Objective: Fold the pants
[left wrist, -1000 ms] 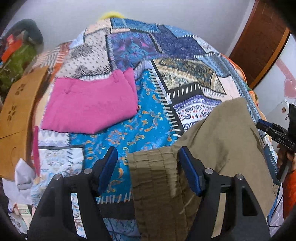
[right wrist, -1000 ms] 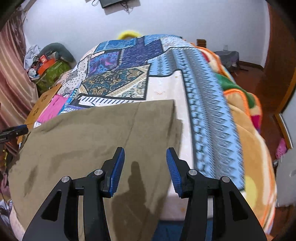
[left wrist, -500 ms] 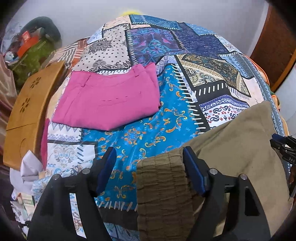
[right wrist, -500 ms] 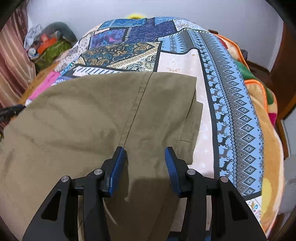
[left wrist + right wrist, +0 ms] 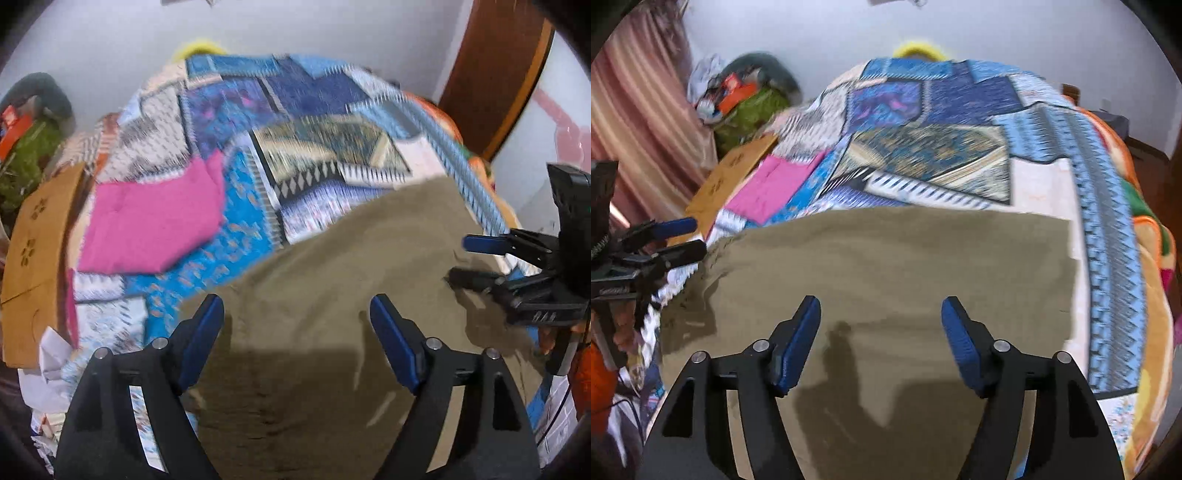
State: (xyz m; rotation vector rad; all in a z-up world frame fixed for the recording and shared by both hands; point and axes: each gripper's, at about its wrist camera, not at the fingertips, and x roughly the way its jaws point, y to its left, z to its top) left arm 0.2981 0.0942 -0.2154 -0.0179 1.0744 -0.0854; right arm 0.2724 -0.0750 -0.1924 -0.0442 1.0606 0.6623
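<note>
Both views motion-blurred; quilt (image 5: pixel 325 122) pattern smeared. Pants (image 5: pixel 886 280) cut off at bottom edge in both. Clutter (image 5: pixel 738 99) upper left of right wrist view unreadable

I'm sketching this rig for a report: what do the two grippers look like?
Both look alike: the left gripper and right gripper have black angular plastic arms with silver screw heads, ending in blue pads. White lettering marks the right gripper's black body in the left view.

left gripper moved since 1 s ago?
Yes. The left gripper now sits over plain olive pants, not their waistband; jaws opened wider, judged against the bedspread.
</note>
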